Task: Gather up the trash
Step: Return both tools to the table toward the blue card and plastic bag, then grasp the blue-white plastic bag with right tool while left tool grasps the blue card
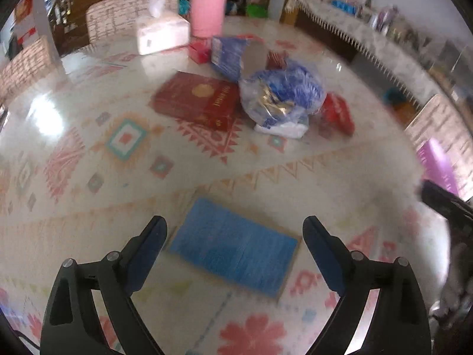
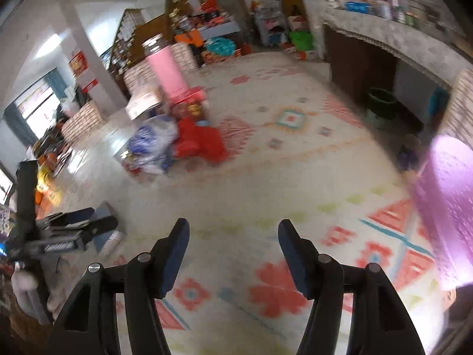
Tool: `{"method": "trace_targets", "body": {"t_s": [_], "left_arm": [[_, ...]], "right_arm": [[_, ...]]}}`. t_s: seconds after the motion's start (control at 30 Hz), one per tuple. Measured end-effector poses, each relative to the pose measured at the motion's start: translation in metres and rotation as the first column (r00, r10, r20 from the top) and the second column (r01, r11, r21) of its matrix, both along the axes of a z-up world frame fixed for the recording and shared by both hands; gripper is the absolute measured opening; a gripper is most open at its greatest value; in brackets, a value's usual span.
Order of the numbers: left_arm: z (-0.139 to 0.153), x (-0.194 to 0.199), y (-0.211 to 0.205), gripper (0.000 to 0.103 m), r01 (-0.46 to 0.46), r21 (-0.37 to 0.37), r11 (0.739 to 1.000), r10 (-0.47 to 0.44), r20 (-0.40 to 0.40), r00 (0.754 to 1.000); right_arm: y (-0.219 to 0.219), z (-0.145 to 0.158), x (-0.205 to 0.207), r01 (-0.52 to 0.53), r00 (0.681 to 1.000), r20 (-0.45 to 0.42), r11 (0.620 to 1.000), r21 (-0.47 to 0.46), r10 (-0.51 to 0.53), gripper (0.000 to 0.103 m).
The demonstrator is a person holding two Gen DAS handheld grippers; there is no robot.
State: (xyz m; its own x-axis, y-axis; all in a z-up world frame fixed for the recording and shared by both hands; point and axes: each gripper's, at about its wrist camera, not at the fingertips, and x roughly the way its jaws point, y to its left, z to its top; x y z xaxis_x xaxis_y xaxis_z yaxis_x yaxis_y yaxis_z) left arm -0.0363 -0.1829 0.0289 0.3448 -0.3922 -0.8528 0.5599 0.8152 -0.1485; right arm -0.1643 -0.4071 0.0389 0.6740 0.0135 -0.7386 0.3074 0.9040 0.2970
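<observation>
Two grippers hang over the patterned counter (image 1: 88, 159), and we hold nothing in either. Our left gripper (image 1: 235, 227) is spread wide above a flat blue packet (image 1: 233, 247) that lies near the counter's near edge; the packet sits between the two fingers but neither pad presses on it. Our right gripper (image 2: 233, 233) is also released, its fingers parted over bare patterned cloth with nothing between them. In the right wrist view the left gripper (image 2: 85, 230) shows at the left side, over the same blue packet (image 2: 108, 239). Toward the middle of the counter lies the trash we see: a clear plastic bag (image 1: 280, 94) stuffed with blue and gold wrappers, touching a dark red book (image 1: 198, 100) on its left and with a red box (image 1: 338, 112) just beside it on its right. Behind the bag a torn blue wrapper (image 1: 227, 54) stands tilted. Further back, toward the far edge, a pink cylinder (image 1: 208, 6) stands upright with a white tissue pack (image 1: 162, 34) beside it. A purple thing (image 2: 446, 195) sits at the counter's right edge; it is too blurred for us to tell what it is.
</observation>
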Motion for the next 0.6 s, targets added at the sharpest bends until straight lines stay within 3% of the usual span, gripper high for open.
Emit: {"method": "trace_targets", "body": {"t_s": [0.13, 0.3, 0.6], "left_arm": [[0.006, -0.002, 0.035, 0.093, -0.089, -0.099, 0.991, 0.085, -0.045, 0.995], [-0.004, -0.006, 0.046, 0.093, -0.11, -0.107, 0.988, 0.101, -0.089, 0.991], [-0.012, -0.009, 0.044, 0.093, -0.101, -0.105, 0.989, 0.09, -0.1, 0.991]], "right_arm": [[0.026, 0.006, 0.042, -0.096, 0.995, 0.02, 0.995, 0.0, 0.096, 0.067], [0.049, 0.017, 0.105, -0.149, 0.988, 0.043, 0.989, 0.021, 0.148, 0.071], [0.064, 0.0, 0.179, -0.059, 0.996, -0.07, 0.998, -0.033, 0.057, 0.073]]}}
